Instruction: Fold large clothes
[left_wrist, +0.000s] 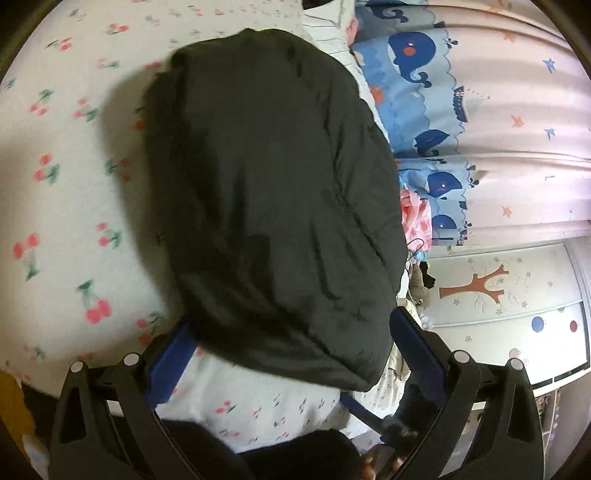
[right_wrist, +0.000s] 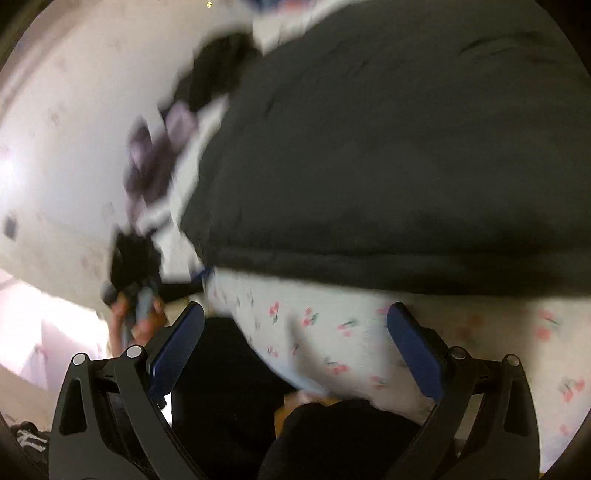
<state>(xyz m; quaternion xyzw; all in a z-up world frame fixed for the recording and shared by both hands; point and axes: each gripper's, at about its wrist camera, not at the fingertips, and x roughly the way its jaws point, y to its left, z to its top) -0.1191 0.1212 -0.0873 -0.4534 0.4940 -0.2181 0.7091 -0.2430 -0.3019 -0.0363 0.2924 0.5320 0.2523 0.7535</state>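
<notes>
A dark padded garment (left_wrist: 266, 192) lies folded in a thick bundle on the cherry-print bed sheet (left_wrist: 66, 206). My left gripper (left_wrist: 291, 332) is open at the bundle's near end, and the cloth overlaps the tip of its left finger (left_wrist: 173, 358). In the blurred right wrist view the same garment (right_wrist: 388, 158) fills the upper right. My right gripper (right_wrist: 295, 325) is open just short of its near edge, over the sheet (right_wrist: 332, 343), with nothing between its fingers. A hand (right_wrist: 140, 325) holds the left gripper's handle at the garment's left corner.
A whale-print curtain (left_wrist: 480, 122) and a wardrobe door with a tree picture (left_wrist: 498, 291) stand beyond the bed's right side. Pink cloth (left_wrist: 415, 218) lies by the curtain. Purple and black clothes (right_wrist: 166, 147) lie blurred on the bed to the garment's left.
</notes>
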